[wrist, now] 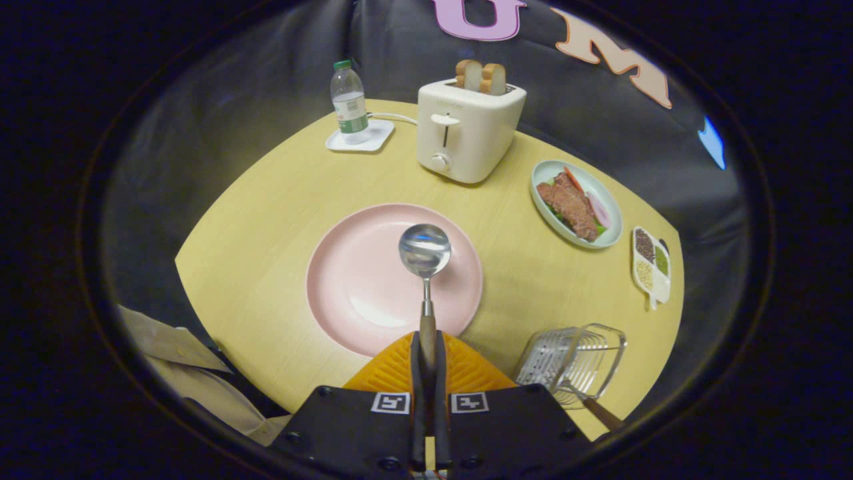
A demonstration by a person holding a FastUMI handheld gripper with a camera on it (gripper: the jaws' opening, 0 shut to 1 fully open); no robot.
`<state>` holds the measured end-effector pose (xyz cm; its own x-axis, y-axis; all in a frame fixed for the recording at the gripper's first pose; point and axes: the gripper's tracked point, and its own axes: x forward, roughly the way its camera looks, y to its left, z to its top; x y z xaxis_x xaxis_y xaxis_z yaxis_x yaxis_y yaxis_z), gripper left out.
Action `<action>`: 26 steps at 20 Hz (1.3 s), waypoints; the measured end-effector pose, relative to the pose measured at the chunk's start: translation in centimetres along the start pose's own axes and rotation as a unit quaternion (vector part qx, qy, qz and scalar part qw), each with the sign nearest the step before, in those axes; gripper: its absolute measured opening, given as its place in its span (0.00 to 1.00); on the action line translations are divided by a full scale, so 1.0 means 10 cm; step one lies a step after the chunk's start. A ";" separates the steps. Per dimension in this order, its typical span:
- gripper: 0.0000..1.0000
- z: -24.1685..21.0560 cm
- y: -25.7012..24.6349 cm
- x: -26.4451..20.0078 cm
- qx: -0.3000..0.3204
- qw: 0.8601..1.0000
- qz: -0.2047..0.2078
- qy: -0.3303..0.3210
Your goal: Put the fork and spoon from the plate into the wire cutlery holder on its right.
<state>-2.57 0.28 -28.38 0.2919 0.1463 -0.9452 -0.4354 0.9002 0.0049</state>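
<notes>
While the spoon (425,260) is squeezed by its handle in the gripper (427,360), it is held above the pink plate (346,280).

Closed gripper (427,363) clamping a spoon (425,253) above a pink plate (346,280). Just right of the fingers, a wire cutlery holder (572,363) with a wooden handle (603,413) poking from it. Bare yellow table (266,200) between plate and holder. Well beyond: toaster (466,130), water bottle (349,100), food plate (576,203), small divided dish (651,263). A sleeve (180,363) near the left.
</notes>
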 end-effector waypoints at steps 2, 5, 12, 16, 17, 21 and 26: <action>0.08 -0.06 -0.25 -0.13 -0.004 1.000 -0.011 0.015; 0.08 -0.16 -0.61 -0.32 -0.011 0.999 -0.031 0.035; 0.08 -0.54 -1.15 -0.61 -0.021 0.995 -0.057 0.083; 0.08 -0.73 -1.31 -0.69 -0.016 0.992 -0.063 0.106; 0.08 -0.74 -1.33 -0.70 -0.007 0.992 -0.061 0.108; 0.08 -0.76 -1.34 -0.71 0.028 0.991 -0.049 0.118; 0.16 -0.72 -1.36 -0.73 0.027 0.991 -0.054 0.118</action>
<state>-4.89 -15.95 -23.84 0.1251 -0.0463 -0.9911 -0.3643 0.9270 -0.0893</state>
